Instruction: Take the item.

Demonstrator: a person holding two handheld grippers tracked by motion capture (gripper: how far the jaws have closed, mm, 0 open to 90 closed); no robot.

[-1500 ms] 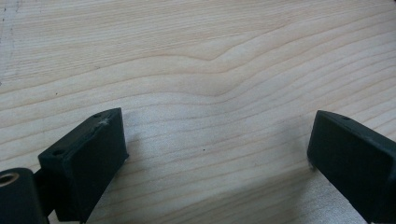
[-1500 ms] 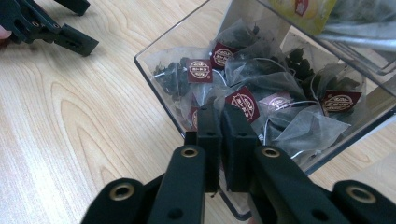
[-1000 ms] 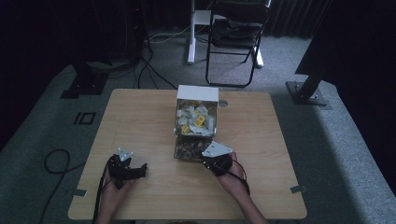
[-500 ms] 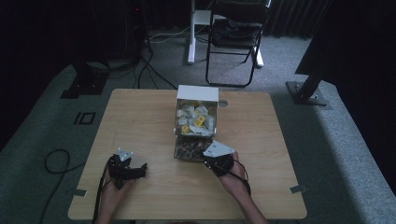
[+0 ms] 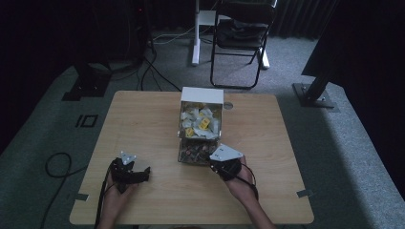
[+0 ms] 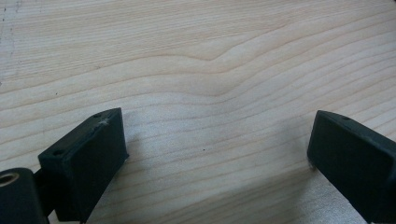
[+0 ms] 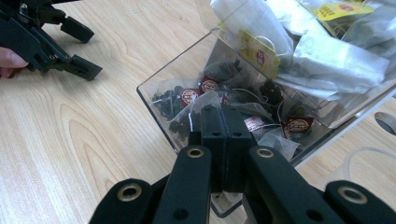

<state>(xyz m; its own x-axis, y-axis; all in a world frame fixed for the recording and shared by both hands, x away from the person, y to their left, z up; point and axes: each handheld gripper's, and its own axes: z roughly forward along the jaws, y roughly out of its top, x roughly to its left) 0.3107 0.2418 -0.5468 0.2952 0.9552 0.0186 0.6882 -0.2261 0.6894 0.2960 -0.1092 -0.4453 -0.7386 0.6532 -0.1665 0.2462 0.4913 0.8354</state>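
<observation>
folding chair (image 5: 241, 40), floor cables (image 5: 157, 71) — grey carpet (image 5: 344, 143)

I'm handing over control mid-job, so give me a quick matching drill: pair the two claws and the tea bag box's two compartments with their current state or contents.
Column one:
1. left claw
2. right claw
3. near compartment of the clear plastic tea bag box
4. far compartment of that box

Column two:
A. jaws shut, at the box's near wall
B. pale tea bags with yellow tags
C. jaws wide apart over bare light wooden table
D. dark tea bags with red tags

Pairs: 1-C, 2-A, 3-D, 4-B
</observation>
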